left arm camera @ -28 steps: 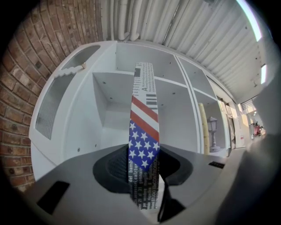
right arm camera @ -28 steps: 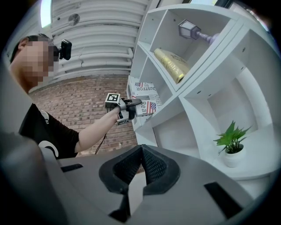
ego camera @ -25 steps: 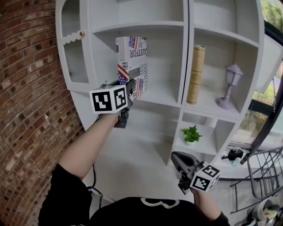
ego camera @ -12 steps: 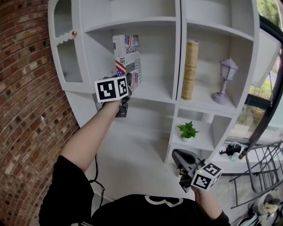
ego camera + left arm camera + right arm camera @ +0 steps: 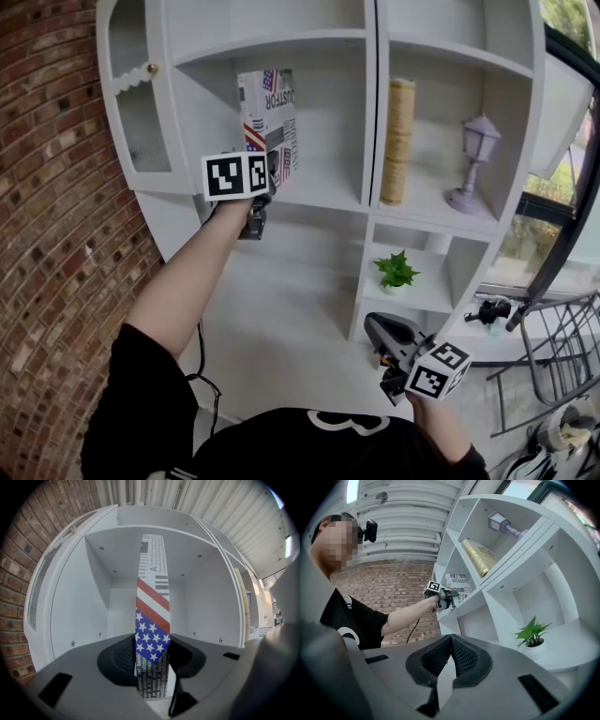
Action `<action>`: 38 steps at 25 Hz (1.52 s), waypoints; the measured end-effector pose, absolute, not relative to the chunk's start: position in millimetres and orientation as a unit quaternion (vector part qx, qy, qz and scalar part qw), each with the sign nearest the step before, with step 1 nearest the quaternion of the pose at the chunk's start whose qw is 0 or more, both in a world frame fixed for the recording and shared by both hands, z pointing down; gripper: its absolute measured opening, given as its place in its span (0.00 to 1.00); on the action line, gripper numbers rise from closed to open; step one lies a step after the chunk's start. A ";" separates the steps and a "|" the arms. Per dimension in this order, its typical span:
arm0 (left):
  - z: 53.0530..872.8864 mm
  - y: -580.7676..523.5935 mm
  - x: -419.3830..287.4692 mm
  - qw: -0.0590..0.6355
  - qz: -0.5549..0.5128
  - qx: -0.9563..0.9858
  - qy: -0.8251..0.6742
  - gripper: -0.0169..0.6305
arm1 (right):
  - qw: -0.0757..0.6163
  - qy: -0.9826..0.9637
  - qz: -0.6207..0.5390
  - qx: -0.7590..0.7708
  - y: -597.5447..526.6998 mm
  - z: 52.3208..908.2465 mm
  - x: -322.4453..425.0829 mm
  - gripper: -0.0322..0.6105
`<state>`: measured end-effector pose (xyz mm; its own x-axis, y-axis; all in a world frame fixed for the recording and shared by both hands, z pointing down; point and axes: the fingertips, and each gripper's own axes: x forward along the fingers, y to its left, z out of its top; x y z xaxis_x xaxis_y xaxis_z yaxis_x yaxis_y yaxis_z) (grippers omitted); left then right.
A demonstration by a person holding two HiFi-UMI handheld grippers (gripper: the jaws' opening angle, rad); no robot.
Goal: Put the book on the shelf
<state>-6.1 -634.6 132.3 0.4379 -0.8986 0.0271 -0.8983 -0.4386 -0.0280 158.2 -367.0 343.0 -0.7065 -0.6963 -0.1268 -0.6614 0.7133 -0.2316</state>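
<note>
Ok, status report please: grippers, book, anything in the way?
Left gripper shut on book, held upright at the shelf. Right gripper shut, empty. Compartment ahead bare, nothing in the way.

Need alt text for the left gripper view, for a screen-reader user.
A book with a stars-and-stripes cover stands upright, edge-on to the camera, clamped between the fingers of the left gripper. Behind it is an open white shelf compartment, with a brick wall at the far left.

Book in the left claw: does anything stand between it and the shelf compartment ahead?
Nothing visible. The book, clamped in the left claw, faces a bare compartment; the tan book stands beyond the divider.
</note>
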 end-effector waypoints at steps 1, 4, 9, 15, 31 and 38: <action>132.6 -634.6 -5.8 0.004 -0.024 -0.849 0.528 0.27 | 0.103 0.920 -0.085 -0.369 -366.8 343.3 158.7 0.06; 130.3 -633.3 -5.2 0.009 -0.030 -0.851 0.524 0.34 | 0.104 0.919 -0.086 -0.371 -366.0 344.0 160.5 0.06; 122.8 -615.9 -10.2 0.011 0.008 -0.871 0.490 0.55 | 0.106 0.920 -0.082 -0.369 -361.1 340.7 157.8 0.06; 142.9 -564.3 -34.0 -0.003 0.046 -0.891 0.452 0.58 | 0.097 0.922 -0.067 -0.368 -354.0 336.4 149.4 0.06; 268.7 -350.4 -8.0 -0.103 0.046 -0.969 0.221 0.08 | 0.123 0.922 -0.087 -0.357 -310.4 333.0 89.8 0.05; 330.8 -292.9 -14.1 -0.126 0.031 -0.968 0.215 0.03 | 0.128 0.923 -0.110 -0.345 -275.7 358.1 55.8 0.06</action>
